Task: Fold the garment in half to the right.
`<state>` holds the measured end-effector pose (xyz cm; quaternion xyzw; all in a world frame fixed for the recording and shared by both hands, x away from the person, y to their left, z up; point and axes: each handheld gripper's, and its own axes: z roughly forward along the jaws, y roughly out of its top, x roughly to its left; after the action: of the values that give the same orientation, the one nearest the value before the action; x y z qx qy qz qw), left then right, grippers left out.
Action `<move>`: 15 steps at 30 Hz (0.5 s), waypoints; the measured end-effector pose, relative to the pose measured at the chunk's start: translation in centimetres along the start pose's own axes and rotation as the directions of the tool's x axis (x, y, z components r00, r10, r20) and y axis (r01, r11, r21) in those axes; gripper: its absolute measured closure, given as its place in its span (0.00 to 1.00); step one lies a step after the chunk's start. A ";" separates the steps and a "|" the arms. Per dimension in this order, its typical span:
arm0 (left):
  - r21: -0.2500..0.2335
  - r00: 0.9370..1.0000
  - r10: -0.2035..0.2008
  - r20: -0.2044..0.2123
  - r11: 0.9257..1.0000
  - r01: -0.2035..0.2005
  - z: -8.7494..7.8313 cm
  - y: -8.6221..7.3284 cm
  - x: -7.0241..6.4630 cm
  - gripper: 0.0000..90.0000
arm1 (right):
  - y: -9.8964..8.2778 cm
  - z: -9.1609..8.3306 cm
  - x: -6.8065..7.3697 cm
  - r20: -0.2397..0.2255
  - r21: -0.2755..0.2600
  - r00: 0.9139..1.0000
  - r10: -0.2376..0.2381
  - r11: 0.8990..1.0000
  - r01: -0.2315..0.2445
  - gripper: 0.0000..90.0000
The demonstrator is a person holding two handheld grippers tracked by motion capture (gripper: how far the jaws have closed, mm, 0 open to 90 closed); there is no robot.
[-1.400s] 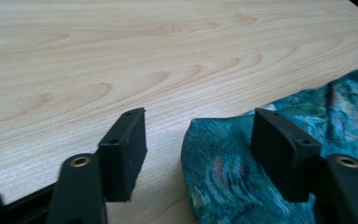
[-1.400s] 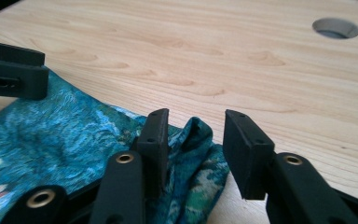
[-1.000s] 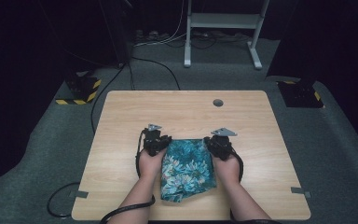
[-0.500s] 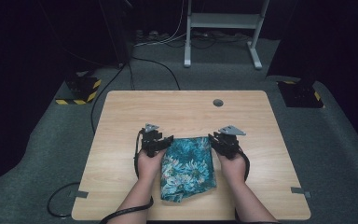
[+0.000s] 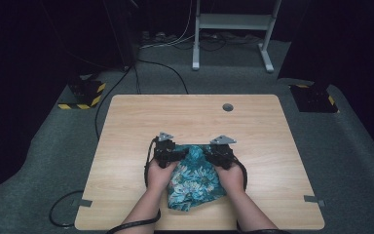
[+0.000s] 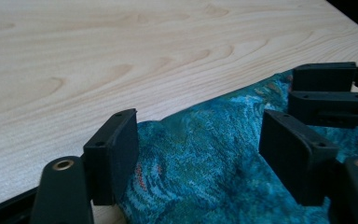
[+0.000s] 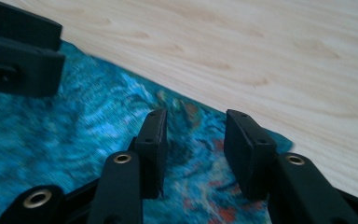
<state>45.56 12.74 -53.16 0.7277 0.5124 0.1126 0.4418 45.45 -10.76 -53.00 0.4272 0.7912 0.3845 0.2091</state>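
Lying folded, teal floral cloth (image 5: 195, 178), wooden table (image 5: 126, 126)

No lettering, label, brand name or number can be read anywhere in these views — not on the table (image 5: 126, 122), nor on the floral cloth (image 5: 195, 178). The nearest thing to a sign is the yellow-and-black hazard striping (image 5: 80, 105) on the floor — it carries no words
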 end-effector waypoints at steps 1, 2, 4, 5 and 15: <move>0.001 1.000 -0.005 0.000 1.000 0.005 0.1 -0.1 0.1 0.31 | -0.2 0.0 -0.2 0.004 0.006 1.000 0.003 1.000 -0.003 0.66; 0.000 1.000 -0.007 0.000 1.000 0.007 0.2 -0.1 0.2 0.31 | -0.3 0.0 -0.4 0.008 0.010 1.000 0.002 1.000 -0.002 0.67; -0.003 1.000 -0.013 0.002 1.000 0.013 0.2 -0.2 0.3 0.30 | -0.5 -0.1 -0.6 0.017 0.013 1.000 0.003 1.000 -0.004 0.67; -0.005 1.000 -0.013 0.001 1.000 0.013 0.1 -0.2 0.4 0.30 | -0.6 -0.2 -0.7 0.019 0.013 1.000 0.001 1.000 -0.001 0.67; -0.032 0.999 0.042 0.030 0.999 -0.041 -1.6 -0.5 -1.1 0.23 | -0.6 -1.6 -0.1 -0.029 -0.055 1.000 -0.004 0.998 0.003 0.44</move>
<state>43.74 12.70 -52.23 0.7327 0.4886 0.1188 0.4585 44.16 -11.73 -52.50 0.4143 0.7840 0.4118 0.2100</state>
